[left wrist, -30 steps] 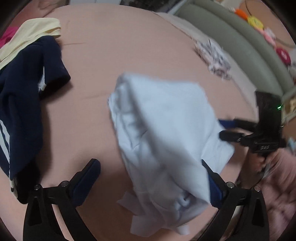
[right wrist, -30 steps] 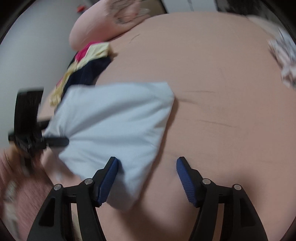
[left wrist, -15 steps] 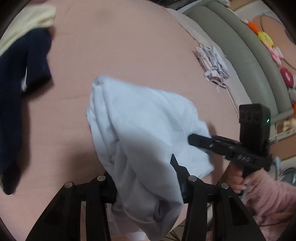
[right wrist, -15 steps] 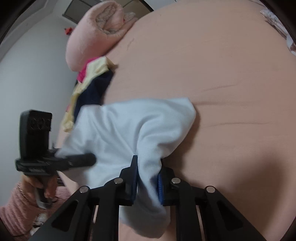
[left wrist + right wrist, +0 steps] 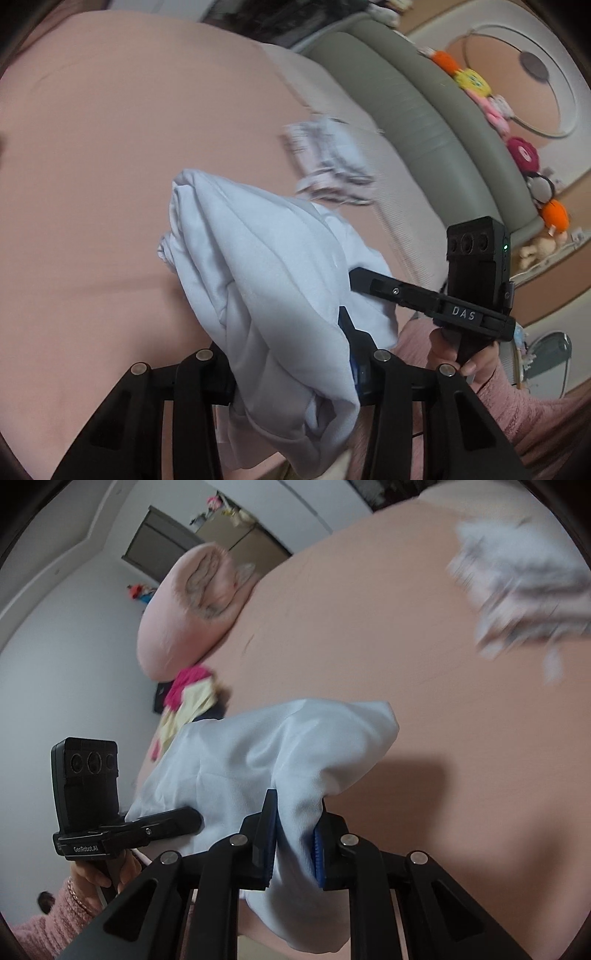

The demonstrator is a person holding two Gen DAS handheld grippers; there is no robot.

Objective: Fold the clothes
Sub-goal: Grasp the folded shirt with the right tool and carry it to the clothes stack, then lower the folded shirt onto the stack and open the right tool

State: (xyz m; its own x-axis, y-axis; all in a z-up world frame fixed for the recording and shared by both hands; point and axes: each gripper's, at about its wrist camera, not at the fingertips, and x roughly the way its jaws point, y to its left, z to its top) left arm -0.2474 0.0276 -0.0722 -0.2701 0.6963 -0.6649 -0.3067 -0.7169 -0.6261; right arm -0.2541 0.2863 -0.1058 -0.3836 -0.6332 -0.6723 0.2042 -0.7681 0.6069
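Presently, the pale blue bunched cotton garment point(image 5: 266, 280) is clenched by both the left gripper point(image 5: 291, 373) and right gripper point(image 5: 293, 843), held above the pink bedsheet point(image 5: 424, 672).

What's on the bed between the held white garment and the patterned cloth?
Nothing: bare pink sheet separates the white garment from the patterned cloth, as the right wrist view shows.

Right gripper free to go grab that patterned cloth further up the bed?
Probably not yet: the right gripper is shut on the light blue garment. The bed up to the patterned cloth looks unobstructed.
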